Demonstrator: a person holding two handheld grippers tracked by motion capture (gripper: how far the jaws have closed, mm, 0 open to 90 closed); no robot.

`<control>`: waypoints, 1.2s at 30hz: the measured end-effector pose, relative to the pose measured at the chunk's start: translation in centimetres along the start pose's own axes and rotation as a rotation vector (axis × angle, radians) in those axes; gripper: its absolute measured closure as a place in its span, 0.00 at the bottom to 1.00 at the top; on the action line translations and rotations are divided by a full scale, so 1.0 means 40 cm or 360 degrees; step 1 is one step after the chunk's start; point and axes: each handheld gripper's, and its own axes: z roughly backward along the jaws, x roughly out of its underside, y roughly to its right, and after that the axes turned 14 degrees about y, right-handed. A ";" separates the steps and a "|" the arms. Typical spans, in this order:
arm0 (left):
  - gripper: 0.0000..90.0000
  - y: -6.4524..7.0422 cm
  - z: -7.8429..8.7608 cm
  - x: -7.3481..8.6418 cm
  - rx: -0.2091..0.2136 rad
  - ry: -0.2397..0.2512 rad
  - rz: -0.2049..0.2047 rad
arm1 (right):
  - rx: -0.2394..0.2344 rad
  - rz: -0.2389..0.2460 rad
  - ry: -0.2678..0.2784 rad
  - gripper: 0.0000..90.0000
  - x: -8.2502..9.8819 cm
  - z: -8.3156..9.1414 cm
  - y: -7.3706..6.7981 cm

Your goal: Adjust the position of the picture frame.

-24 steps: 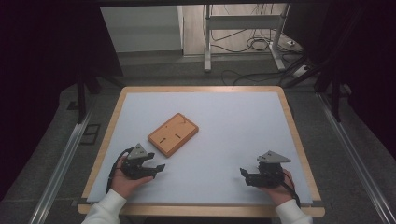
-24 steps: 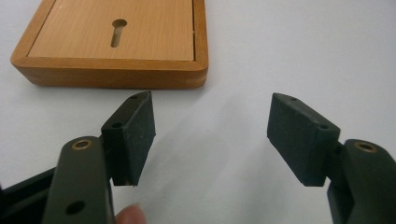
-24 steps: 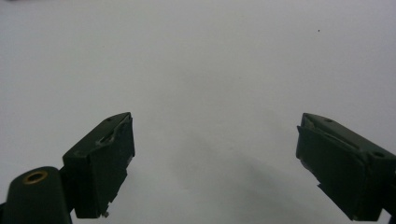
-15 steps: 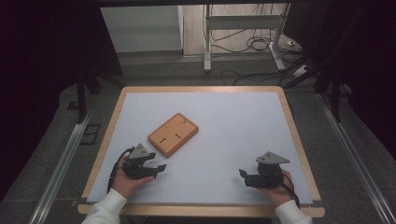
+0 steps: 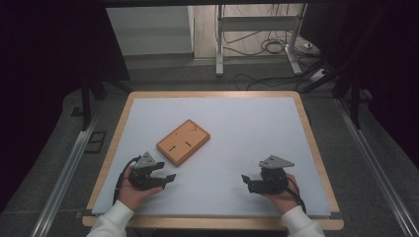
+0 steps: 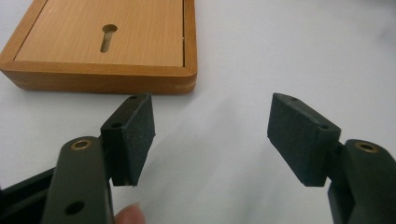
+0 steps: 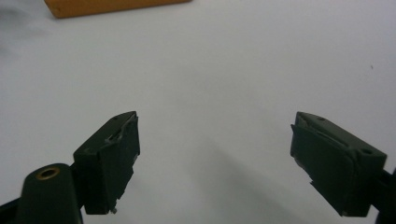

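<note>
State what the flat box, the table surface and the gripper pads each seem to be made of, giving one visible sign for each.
Flat box: looks like wood with a smooth, light-brown finish; faint grain and a darker frame show.
Table surface: matt pale sheet, possibly laminate or paper, with a wood-coloured rim; unclear which.
Pads on the left gripper's fingers: black, finely grainy, probably rubber or foam.

The table (image 5: 217, 106) is sitting there with a pale, whitish top and a light wood border running all the way round. A flat wooden box (image 5: 183, 141) is lying straight on the surface, a bit left of center, turned at an angle to the edges. Its lid is showing a couple of small slots, one keyhole-shaped. Everything around it is looking like plain bare surface.
</note>
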 end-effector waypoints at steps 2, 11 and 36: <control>0.35 -0.002 0.002 0.001 0.0002 -0.0001 -0.0002 | -0.0012 0.0010 0.0014 0.20 -0.015 -0.020 -0.013; 0.35 0.001 0.003 0.001 0.0001 -0.0001 -0.0021 | -0.0016 0.0030 0.0027 0.23 -0.058 -0.087 -0.039; 0.35 -0.003 0.001 0.005 0.0010 -0.0010 -0.0024 | -0.0144 0.0051 -0.0014 0.28 -0.190 -0.297 -0.074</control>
